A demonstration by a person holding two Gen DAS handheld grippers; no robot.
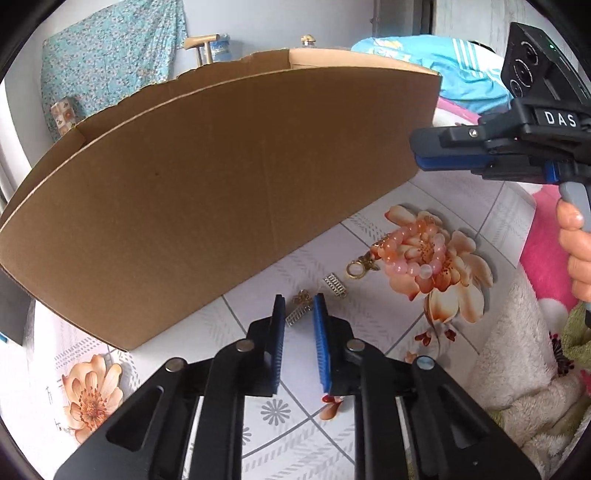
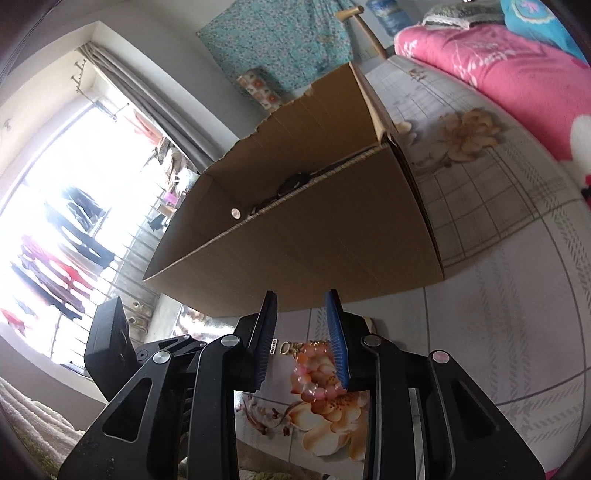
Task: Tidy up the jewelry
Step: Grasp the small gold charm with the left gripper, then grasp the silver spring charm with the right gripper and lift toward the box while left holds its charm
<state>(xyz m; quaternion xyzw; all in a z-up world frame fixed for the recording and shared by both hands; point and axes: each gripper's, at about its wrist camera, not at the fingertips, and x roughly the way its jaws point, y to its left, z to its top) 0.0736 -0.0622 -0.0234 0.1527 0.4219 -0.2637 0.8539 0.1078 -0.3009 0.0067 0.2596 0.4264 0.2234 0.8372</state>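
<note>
I hold the left tool (image 1: 299, 306) narrowed around a small rhinestone earring (image 1: 300, 312) lying on the surface (image 1: 369, 332) just beside the cardboard box (image 1: 221, 177); whether the pads actually press on it I cannot tell. I judge the earring light, rigid and slippery: grip across its bar. The right tool (image 2: 301, 332) stands part-open over the pink bead bracelet (image 2: 314, 373), gripping nothing.

Bright window (image 2: 74, 206), laundry hanging outside. Grey curtain (image 2: 147, 107) alongside. Pale wall (image 1: 258, 26), teal floral cloth (image 1: 110, 59) hung. Pink blanket (image 2: 498, 81) at right.
</note>
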